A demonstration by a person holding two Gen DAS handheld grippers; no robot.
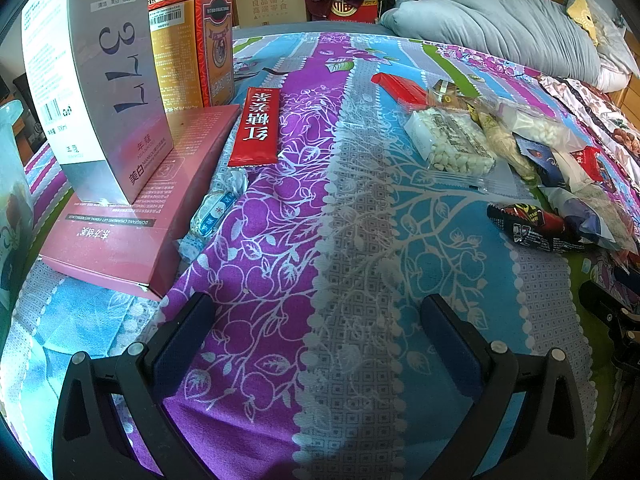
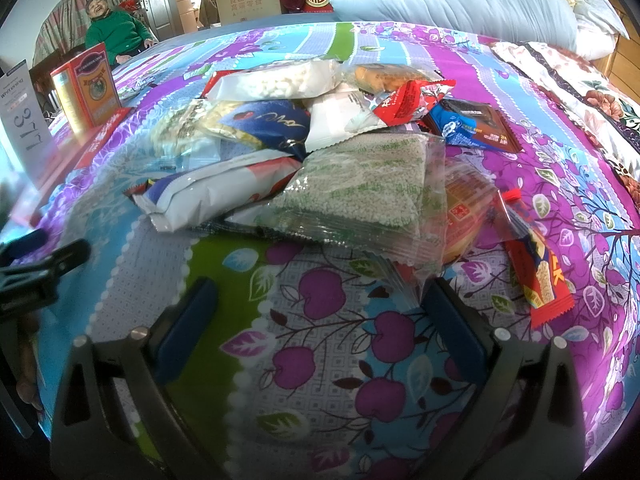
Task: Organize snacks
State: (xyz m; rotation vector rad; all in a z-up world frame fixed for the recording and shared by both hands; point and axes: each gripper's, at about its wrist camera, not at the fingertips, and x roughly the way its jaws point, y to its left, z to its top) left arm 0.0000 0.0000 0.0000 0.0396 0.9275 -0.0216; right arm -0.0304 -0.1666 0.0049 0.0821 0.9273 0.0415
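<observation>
Nearest the right wrist lens, the right tongs (image 2: 316,312) stand wide apart and empty above the patterned bedsheet (image 2: 320,360), with a clear wrapper edge just touching the inner side of one finger. Beyond them the snack pile (image 2: 320,152) sits heaped on the bed: a clear packet of green-speckled puffed grains (image 2: 360,188) in front, a white pillow pack (image 2: 208,196) beside it to the left, a blue foil pouch (image 2: 268,122) behind, a bag of white puffed pieces (image 2: 276,80) at the back, and a red bar wrapper (image 2: 540,276) lying apart at the right edge.

From the left wrist, the left tongs (image 1: 316,336) likewise gape open over bare sheet, holding nothing. A small blue-and-white candy (image 1: 214,216) rests against a flat pink box (image 1: 136,216); a red sachet (image 1: 256,126) lies just past it. A tall white Whitening box (image 1: 96,80) stands on the pink box, and an orange-red carton (image 1: 192,52) stands farther back. Pillows (image 1: 500,20) lie at the far side.

These packets look light, crinkly and slippery, and the puffed contents likely crush under a hard squeeze. My judgement is to pinch a sealed end seam or corner rather than the belly, and lift the top or outer packets first so the heap does not slide
</observation>
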